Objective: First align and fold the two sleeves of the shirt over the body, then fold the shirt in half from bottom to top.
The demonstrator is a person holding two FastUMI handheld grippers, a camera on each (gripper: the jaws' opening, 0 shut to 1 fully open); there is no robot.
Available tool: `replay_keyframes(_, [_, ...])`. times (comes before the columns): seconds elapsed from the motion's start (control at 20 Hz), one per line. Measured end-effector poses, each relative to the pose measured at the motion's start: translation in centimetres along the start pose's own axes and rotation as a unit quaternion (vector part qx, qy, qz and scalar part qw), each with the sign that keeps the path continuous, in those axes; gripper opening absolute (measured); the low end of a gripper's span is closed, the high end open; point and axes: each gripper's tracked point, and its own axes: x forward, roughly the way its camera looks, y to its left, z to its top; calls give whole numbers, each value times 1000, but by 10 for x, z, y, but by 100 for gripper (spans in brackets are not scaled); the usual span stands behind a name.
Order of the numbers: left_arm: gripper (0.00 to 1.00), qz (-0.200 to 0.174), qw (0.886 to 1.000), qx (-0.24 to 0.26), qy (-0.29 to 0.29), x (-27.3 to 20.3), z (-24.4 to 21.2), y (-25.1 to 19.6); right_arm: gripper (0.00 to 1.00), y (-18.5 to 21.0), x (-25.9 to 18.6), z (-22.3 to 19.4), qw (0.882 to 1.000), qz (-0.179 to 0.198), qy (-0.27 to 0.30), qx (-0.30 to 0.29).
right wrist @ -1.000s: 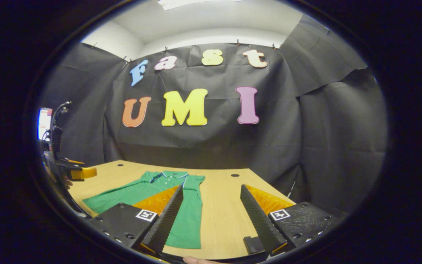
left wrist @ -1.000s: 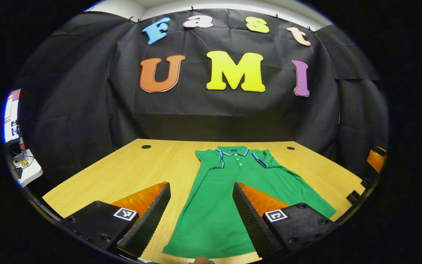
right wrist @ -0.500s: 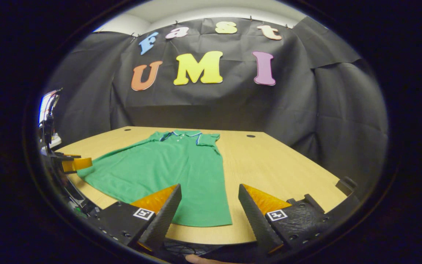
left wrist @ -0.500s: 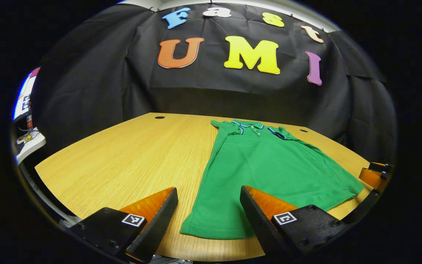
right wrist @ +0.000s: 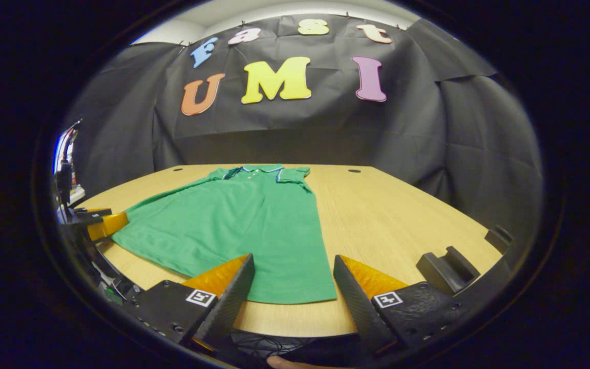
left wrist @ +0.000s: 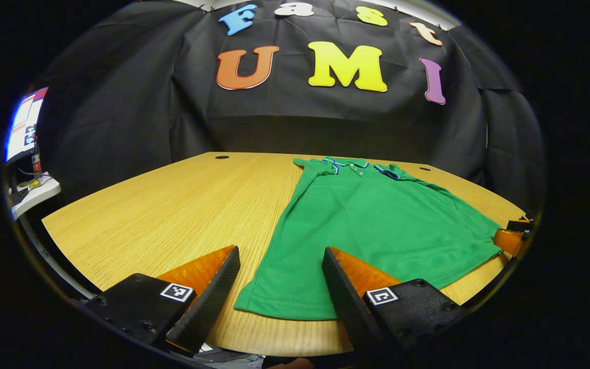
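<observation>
- Green polo shirt: lies flat on the wooden desk, collar at the far edge towards the black cloth wall, hem at the near edge. Blue-and-white trim shows at the collar and shoulders. Both short sleeves appear tucked in against the body (the exact lie of the folds is too small to tell).
- Left tongs: released, the two fingers set wide apart, holding nothing. They hover above the near edge of the desk over the shirt's hem corner on that side; the corner shows in the gap between the fingers.
- Right tongs: released likewise, fingers spread, nothing between them. They hover at the near desk edge above the opposite hem corner of the shirt, which reaches just into the gap.
- The left tongs also show at the left rim of the right gripper view, just beside the shirt's hem.
- Desk fittings: two round cable holes near the far edge, one left of the collar, one right of it.
- A lit screen stands off the desk's left side.
</observation>
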Motion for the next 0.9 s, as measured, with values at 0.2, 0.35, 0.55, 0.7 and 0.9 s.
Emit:
replay_keyframes(0.2, [100,10,1000,5,-23,3,0,-1,97,1,2,2,1000,6,-23,-1])
replay_keyframes(0.35, [100,5,1000,5,-3,1,-1,0,80,1,4,0,1000,9,-21,5])
replay_keyframes(0.55, [62,-12,1000,12,6,-3,1,-8,41,9,7,2,999,32,-23,16])
replay_keyframes(0.7, [18,-16,1000,20,13,0,1,-14,6,12,8,5,999,38,-23,11])
replay_keyframes(0.9, [6,-28,999,17,12,0,7,-23,0,11,7,10,999,32,-25,-1])
